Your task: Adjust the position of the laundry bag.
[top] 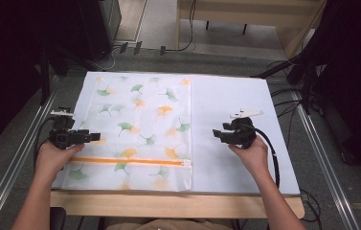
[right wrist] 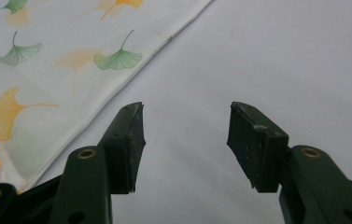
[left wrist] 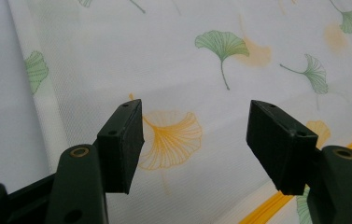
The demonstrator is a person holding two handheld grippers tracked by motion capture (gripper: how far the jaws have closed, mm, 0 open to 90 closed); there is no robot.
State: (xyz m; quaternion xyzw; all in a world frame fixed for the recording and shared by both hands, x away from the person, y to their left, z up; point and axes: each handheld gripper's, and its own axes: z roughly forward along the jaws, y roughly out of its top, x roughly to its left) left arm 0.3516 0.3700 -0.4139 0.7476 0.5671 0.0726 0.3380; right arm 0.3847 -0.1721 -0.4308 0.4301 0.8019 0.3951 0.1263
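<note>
A white mesh bag (top: 140, 129) printed with green and orange ginkgo leaves lies flat on the left half of the white table cover (top: 231, 100). An orange zipper (top: 130, 161) runs across it near the front edge. My left gripper (top: 96, 137) is open at the bag's left edge, jaws pointing right over the fabric (left wrist: 187, 84), nothing between them. My right gripper (top: 215, 134) is open a little to the right of the bag, jaws pointing left above the bare cover (right wrist: 257, 60). The bag's edge (right wrist: 131, 60) lies just ahead of it.
The wooden table edge (top: 168, 203) runs along the front. Metal rails (top: 15, 158) flank both sides. Cables (top: 276, 163) trail from the right gripper, and black stands (top: 307, 72) sit at the back right. Bare cover stretches to the right of the bag.
</note>
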